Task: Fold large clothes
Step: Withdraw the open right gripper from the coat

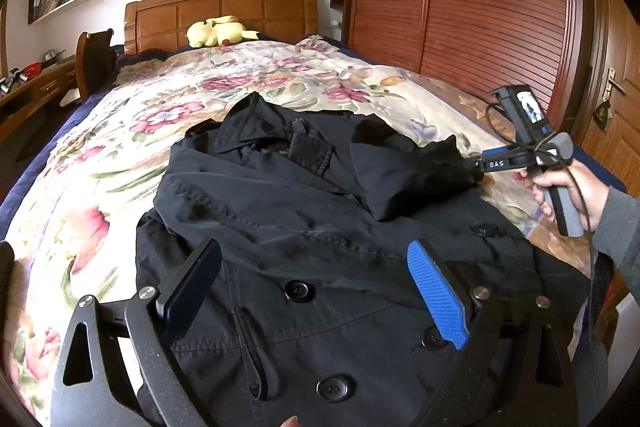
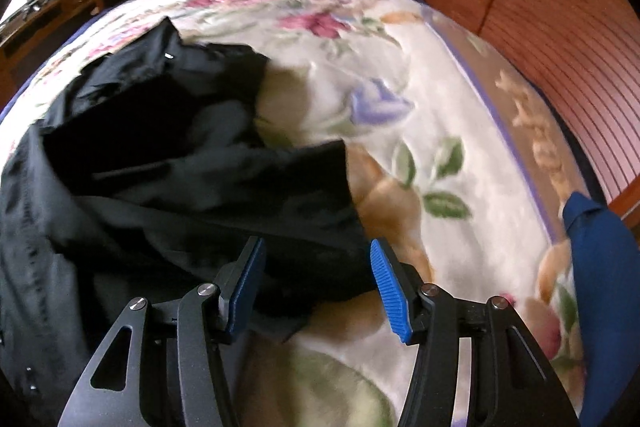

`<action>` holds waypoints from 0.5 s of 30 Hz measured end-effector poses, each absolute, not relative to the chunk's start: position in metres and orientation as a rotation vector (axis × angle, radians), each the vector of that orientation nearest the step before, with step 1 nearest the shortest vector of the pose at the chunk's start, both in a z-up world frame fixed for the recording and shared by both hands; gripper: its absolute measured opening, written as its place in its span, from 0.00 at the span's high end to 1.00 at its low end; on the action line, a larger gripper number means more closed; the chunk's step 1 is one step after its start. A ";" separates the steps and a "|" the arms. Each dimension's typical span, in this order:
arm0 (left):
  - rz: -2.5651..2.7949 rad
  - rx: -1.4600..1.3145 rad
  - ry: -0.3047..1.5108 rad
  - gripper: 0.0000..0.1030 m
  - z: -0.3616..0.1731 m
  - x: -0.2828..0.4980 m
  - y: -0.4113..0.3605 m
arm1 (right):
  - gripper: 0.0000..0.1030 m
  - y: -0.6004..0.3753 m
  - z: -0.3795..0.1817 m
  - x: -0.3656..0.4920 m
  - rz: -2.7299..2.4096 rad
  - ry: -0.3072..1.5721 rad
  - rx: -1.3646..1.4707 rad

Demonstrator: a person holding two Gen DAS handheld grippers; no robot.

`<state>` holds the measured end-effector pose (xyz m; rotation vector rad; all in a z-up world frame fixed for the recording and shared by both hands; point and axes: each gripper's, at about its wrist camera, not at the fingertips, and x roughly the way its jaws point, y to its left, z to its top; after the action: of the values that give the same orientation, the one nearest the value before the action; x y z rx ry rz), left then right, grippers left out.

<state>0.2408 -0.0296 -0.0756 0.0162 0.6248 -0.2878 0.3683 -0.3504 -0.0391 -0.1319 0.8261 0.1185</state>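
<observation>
Nearest me the left tongs [image 1: 316, 291] gape empty over the buttoned front of the black coat [image 1: 304, 227] spread on the floral bed [image 1: 120, 131], while beyond, at its folded sleeve, the right tongs [image 2: 316, 279] stand parted around soft, limp, probably slippery cloth best pinched at hems.

Matt black cloth coat [image 1: 320, 227]; plush blanket [image 1: 160, 115]; wood headboard [image 1: 220, 11].
</observation>
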 end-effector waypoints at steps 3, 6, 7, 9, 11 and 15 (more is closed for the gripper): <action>-0.287 0.019 0.628 0.08 -0.076 0.242 -0.031 | 0.42 -0.356 -0.055 0.382 0.086 0.857 -0.115; -0.286 0.022 0.632 0.08 -0.077 0.242 -0.032 | 0.37 -0.363 -0.071 0.393 0.075 0.883 -0.075; -0.286 0.022 0.632 0.08 -0.077 0.242 -0.032 | 0.35 -0.365 -0.076 0.395 0.073 0.886 -0.054; -0.286 0.023 0.633 0.08 -0.077 0.243 -0.032 | 0.32 -0.371 -0.082 0.398 0.075 0.886 -0.010; -0.286 0.024 0.633 0.08 -0.077 0.243 -0.033 | 0.31 -0.374 -0.084 0.399 0.079 0.882 0.019; -0.287 0.024 0.632 0.08 -0.077 0.243 -0.033 | 0.30 -0.377 -0.087 0.401 0.090 0.883 0.029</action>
<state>0.2433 -0.0331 -0.0773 0.0236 0.6318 -0.2875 0.4005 -0.3769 -0.0874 0.0292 0.8830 0.0897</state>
